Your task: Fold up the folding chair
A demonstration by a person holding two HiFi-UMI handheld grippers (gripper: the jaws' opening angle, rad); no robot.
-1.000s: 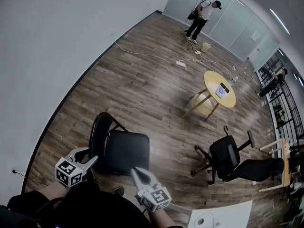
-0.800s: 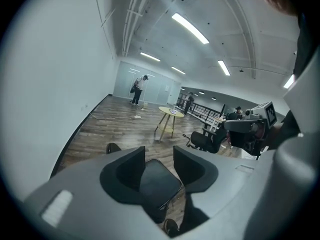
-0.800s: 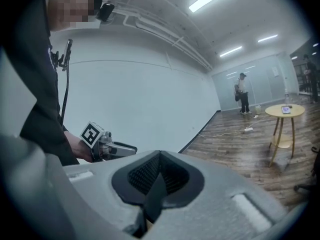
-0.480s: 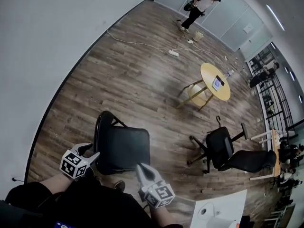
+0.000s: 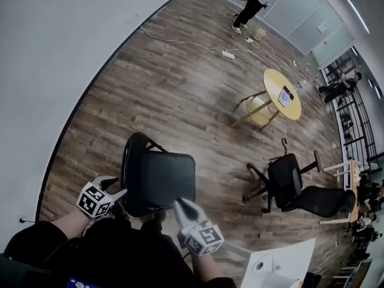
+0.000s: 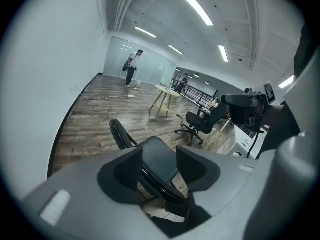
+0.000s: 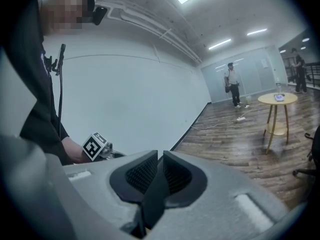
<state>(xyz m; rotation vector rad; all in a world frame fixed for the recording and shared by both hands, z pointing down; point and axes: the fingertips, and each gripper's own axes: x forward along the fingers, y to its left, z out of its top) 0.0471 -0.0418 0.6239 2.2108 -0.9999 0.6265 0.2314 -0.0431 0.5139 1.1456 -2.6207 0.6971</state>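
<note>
Left gripper view: chair (image 6: 159, 158) between fingers (image 6: 129, 170)

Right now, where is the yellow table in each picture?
Head view: yellow table upper right.
Left gripper view: middle, a bit above centre.
Right gripper view: far right edge.
Shared landmark: the standing person beyond it.
</note>
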